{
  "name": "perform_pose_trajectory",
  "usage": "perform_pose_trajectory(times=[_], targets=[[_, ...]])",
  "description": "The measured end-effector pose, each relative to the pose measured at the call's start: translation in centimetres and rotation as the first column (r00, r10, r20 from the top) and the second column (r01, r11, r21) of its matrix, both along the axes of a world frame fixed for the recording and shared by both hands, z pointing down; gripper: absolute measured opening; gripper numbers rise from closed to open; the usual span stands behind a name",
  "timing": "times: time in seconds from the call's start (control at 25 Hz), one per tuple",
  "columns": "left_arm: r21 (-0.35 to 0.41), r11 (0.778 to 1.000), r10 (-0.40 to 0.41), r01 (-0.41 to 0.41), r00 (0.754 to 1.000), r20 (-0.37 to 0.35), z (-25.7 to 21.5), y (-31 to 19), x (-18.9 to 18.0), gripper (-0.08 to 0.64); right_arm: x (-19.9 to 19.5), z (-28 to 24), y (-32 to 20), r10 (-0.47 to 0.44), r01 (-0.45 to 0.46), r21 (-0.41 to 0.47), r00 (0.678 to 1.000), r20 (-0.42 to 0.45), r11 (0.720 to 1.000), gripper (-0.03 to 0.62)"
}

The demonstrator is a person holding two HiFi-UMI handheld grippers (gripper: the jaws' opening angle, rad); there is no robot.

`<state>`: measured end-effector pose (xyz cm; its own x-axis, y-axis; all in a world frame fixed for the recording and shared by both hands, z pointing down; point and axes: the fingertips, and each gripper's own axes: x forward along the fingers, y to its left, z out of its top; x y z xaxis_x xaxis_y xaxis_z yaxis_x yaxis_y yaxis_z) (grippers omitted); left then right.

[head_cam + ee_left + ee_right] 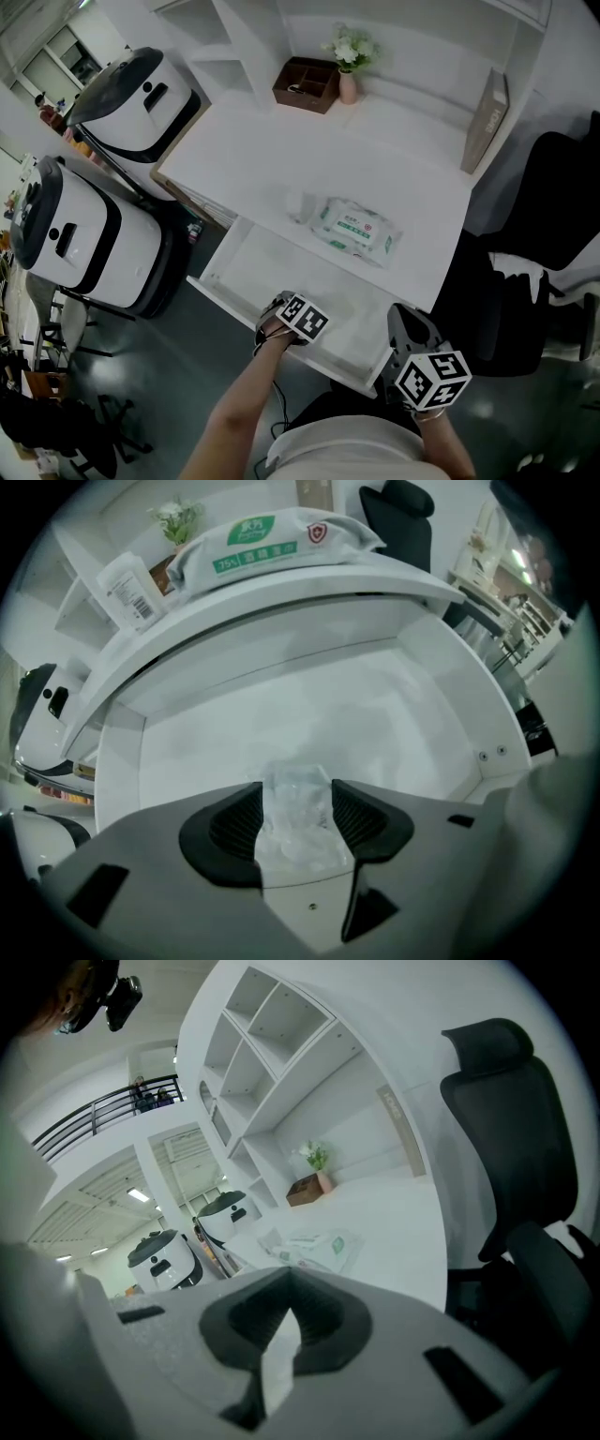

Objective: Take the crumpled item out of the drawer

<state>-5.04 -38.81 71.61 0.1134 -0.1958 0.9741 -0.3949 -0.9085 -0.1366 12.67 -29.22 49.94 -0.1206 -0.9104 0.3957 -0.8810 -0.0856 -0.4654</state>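
White desk (375,159) with its drawer (281,714) open beneath. Toward the drawer's front lies the crumpled clear item (295,829), its long axis along the left gripper (297,787), whose jaws stand apart on either side of it. The right gripper (289,1281), pinched together and empty, hangs outside the drawer's right front corner, farther off.

Grey hand-held gripper (296,791), black ribbed pads (234,822)

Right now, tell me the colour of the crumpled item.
Clear, whitish plastic: the crumpled item shows best in the left gripper view.
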Motion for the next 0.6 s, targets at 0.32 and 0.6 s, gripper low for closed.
perform_pose_trajectory(times=[0.32,0.6], targets=[[-0.036,0.998,0.063,-0.058,0.989,0.134,1.5,-0.6,-0.2,0.219,-0.5,0.5,-0.3,-0.005,0.005,-0.019,1.0,0.016,1.0,0.002],[-0.053,0.997,0.066,-0.057,0.979,0.192,3.4,-0.8,-0.3,0.187,-0.5,0.9,-0.2,0.0,0.001,-0.032,1.0,0.023,0.999,0.002]])
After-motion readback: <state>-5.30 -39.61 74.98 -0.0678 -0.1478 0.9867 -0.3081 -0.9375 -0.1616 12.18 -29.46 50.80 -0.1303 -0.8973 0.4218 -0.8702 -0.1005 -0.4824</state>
